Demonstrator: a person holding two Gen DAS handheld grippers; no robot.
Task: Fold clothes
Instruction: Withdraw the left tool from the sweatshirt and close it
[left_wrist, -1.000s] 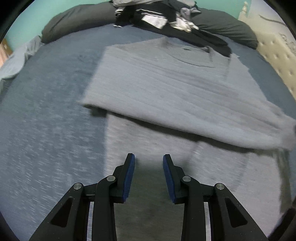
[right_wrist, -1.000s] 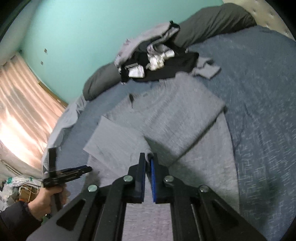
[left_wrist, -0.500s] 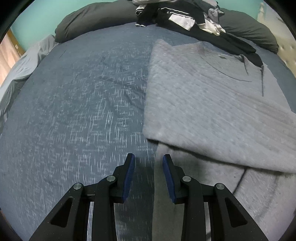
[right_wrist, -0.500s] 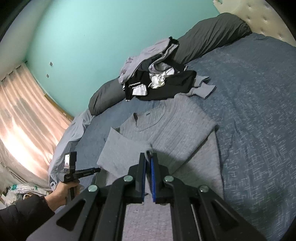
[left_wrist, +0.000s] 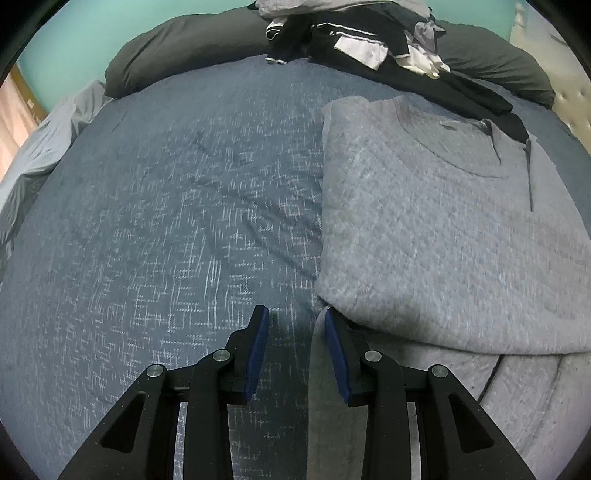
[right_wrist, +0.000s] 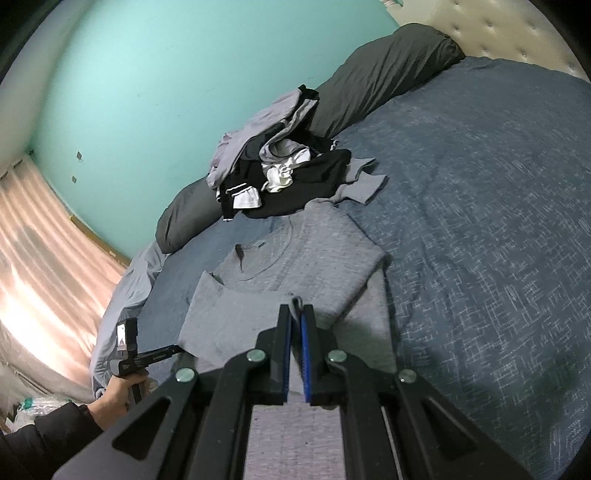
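On the bed (right_wrist: 498, 206), right gripper (right_wrist: 296, 314) clenching grey sweater (right_wrist: 295, 258) fold, left gripper (left_wrist: 293, 319) released beside it.

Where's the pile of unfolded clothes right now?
The pile of unfolded clothes sits at the head of the bed, against the dark pillows, just beyond the grey sweater.

I am looking across a wide bed covered in a blue-grey woven bedspread (right_wrist: 498, 221) flecked with pale threads. Two long dark grey pillows (right_wrist: 384, 70) are lying along its far edge, against a plain turquoise painted wall (right_wrist: 166, 74). A cream tufted, buttoned headboard (right_wrist: 498, 33) is curving round the upper right corner. At far left, warm light is glowing through a pinkish pleated curtain (right_wrist: 44, 266), and a pale blue-grey sheet (left_wrist: 33, 162) is hanging off the bed's side there.
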